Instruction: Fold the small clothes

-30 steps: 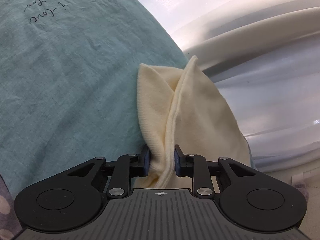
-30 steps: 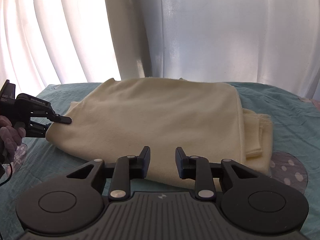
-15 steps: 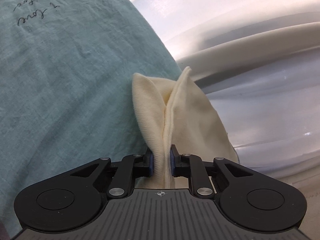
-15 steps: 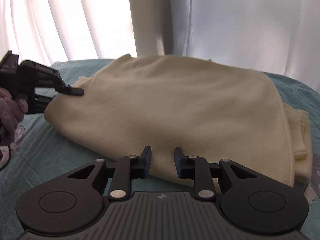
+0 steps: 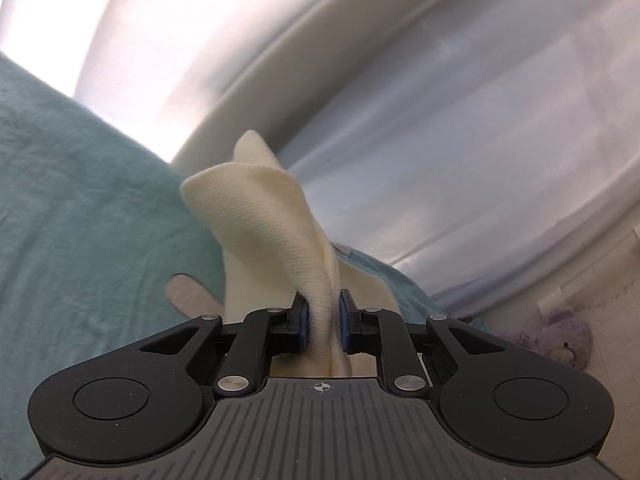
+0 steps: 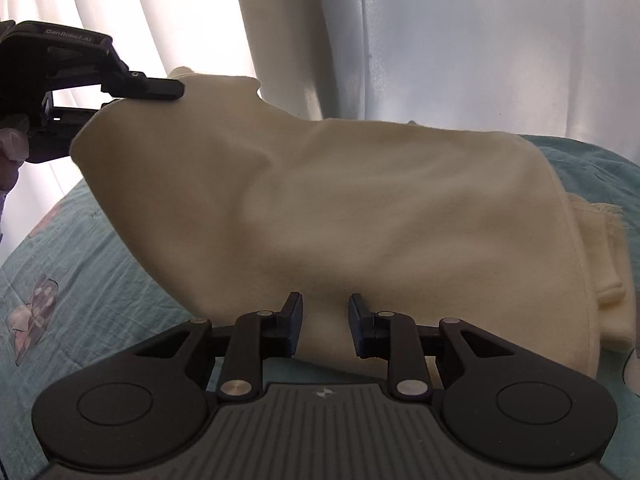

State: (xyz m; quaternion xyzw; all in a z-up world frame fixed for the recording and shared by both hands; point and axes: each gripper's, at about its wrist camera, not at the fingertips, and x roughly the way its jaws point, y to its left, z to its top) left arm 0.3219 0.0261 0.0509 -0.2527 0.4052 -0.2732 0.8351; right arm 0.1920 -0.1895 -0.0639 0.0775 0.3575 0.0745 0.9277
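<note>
A cream knit garment [image 6: 360, 200] lies folded on the teal bedsheet [image 6: 100, 264]. Its left corner is raised off the bed. My left gripper [image 6: 172, 98] is shut on that corner at the upper left of the right wrist view. In the left wrist view the same gripper [image 5: 323, 312] pinches a twisted fold of the cream garment [image 5: 260, 208] between its blue pads. My right gripper [image 6: 325, 320] hovers at the garment's near edge. Its jaws stand apart with nothing pinched, and cloth shows through the gap.
White curtains [image 6: 480, 40] hang close behind the bed. A person's hand [image 6: 10, 152] holds the left gripper at the left edge. The sheet carries a pale patch [image 6: 36, 308]. A purple plush toy [image 5: 560, 340] lies on the floor past the bed's edge.
The left gripper closed on the garment's corner and lifted it up and over, so the left side rose off the sheet. The right gripper came closer to the near edge.
</note>
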